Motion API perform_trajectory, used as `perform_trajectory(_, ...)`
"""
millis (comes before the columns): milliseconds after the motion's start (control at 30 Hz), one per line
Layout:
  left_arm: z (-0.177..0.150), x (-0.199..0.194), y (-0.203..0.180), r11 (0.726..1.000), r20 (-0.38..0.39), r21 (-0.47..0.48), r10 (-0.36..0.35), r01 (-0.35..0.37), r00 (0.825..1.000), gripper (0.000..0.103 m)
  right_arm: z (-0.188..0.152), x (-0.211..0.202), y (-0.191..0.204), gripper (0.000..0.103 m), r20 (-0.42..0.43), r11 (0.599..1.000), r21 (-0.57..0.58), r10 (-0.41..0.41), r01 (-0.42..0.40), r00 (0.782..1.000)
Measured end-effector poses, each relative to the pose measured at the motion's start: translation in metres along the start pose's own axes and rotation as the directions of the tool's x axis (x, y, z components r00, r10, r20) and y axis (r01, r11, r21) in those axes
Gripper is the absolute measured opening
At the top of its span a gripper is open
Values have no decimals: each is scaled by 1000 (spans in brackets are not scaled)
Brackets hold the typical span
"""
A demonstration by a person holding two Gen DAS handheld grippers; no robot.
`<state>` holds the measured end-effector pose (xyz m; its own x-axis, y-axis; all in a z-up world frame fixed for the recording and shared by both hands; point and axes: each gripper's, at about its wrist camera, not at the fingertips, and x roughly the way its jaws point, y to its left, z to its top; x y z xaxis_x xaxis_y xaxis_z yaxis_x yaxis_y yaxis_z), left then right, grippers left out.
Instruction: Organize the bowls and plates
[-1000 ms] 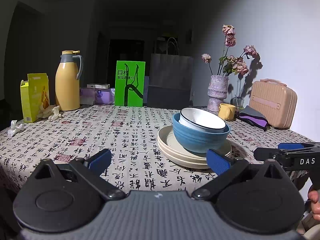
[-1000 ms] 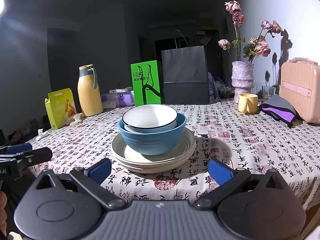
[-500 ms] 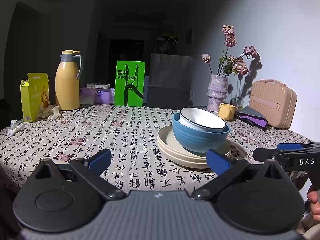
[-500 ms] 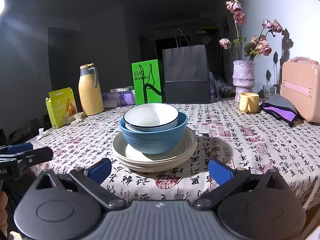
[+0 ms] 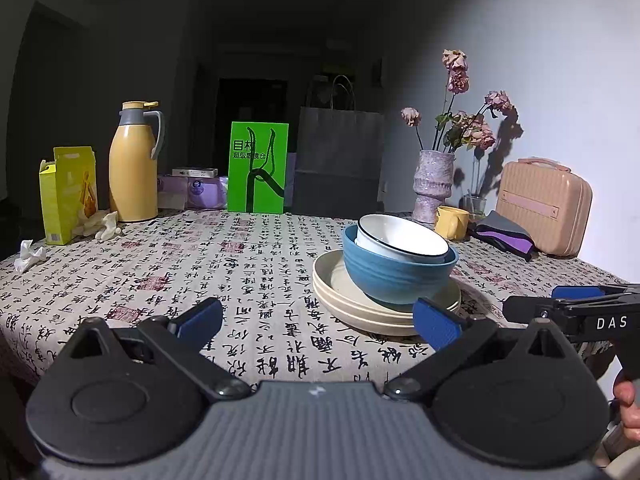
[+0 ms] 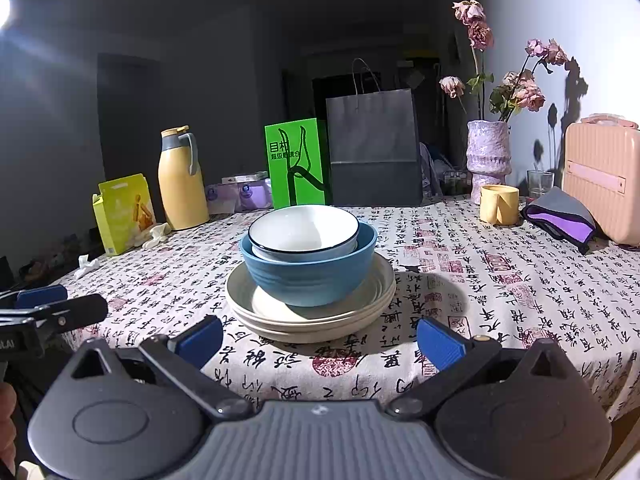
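On the table point(image 6: 500, 280) with its calligraphy-print cloth, a white bowl point(image 6: 304, 228) with a dark rim sits tilted inside a blue bowl point(image 6: 310, 270), and the blue bowl stands on a stack of cream plates point(image 6: 312, 316). From the right wrist view the stack lies at 12 o'clock, just beyond the right gripper point(image 6: 320, 336); from the left wrist view the white bowl point(image 5: 402, 238), blue bowl point(image 5: 396, 276) and plates point(image 5: 360, 304) sit at about 1 o'clock from the left gripper point(image 5: 318, 320). Both grippers are released, blue pads spread wide and holding nothing, short of the table's near edge.

A purple vase point(image 6: 488, 156) at 1 o'clock holds dried roses. How many plates are stacked is hard to tell; two or three rims show. The contents of the black paper bag point(image 6: 374, 152), the yellow mug point(image 6: 499, 204) and the yellow thermos point(image 6: 182, 184) are hidden.

The left wrist view shows the right gripper point(image 5: 576, 308) side-on at 3 o'clock, marked "DAS", with part of a hand point(image 5: 626, 412) cut off at the frame edge. The right wrist view shows the left gripper point(image 6: 44, 304) at 9 o'clock, cut off by the left edge, and a bright glare at 10 o'clock that the left view lacks.
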<state>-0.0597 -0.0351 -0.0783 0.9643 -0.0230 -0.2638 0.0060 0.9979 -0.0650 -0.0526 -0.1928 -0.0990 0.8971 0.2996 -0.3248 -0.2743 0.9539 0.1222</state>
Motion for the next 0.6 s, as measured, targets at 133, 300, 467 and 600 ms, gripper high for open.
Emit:
perform_trajectory(133,-1,-1,0,1000,-2,0,-3,3,1000,103,0,0,0,103,-1,1000,-1,1,-1,1000)
perform_trajectory(300,-1,-1,0,1000,-4,-1,-4,4,1000,103,0,0,0,103,-1,1000,-1,0,0,1000)
perform_trajectory(467,-1,0,1,1000,-5,-1,-5,5,1000,103,-1,0,1,103,-2,1000,-2,1,-1,1000)
perform_trajectory(600,-2,1,2,1000,-8,-5,-8,8,1000,103,-1,0,1,103,-3,1000,-2,1,-1,1000)
